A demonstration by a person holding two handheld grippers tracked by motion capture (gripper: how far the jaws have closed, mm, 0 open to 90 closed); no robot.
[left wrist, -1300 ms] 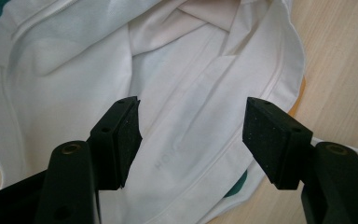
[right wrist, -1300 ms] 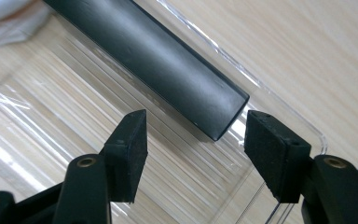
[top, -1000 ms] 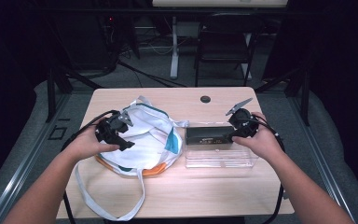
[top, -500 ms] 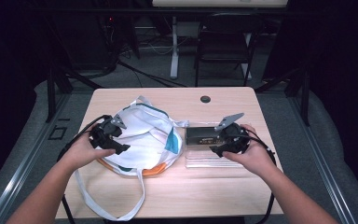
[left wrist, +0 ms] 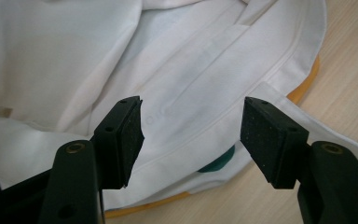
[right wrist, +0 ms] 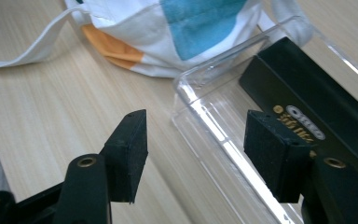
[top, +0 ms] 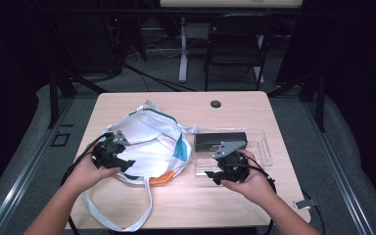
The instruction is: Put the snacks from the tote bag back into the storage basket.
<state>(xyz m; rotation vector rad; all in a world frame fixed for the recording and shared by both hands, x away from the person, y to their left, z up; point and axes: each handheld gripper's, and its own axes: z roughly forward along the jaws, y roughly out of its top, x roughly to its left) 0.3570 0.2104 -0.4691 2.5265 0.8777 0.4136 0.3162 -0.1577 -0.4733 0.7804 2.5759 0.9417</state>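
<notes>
Left gripper [left wrist: 191, 135] jaws spread, poised over white bag [top: 144, 147] hem at table [top: 254, 105] 9 o'clock, likely to pinch cloth. Right gripper [right wrist: 196, 149] jaws spread, empty, straddling near corner of clear tray [right wrist: 223, 116]; black box [top: 221, 140] inside at 3 o'clock.

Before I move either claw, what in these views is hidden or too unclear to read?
- Inside of the white bag: its own folded cloth covers it in the high view and the left gripper view.
- Gold print on the black box: too small and partly behind the right claw's pad.
- Clear tray: cut off by the right gripper view's bottom edge.
- Left claw: open above the cloth, contact unclear.
</notes>
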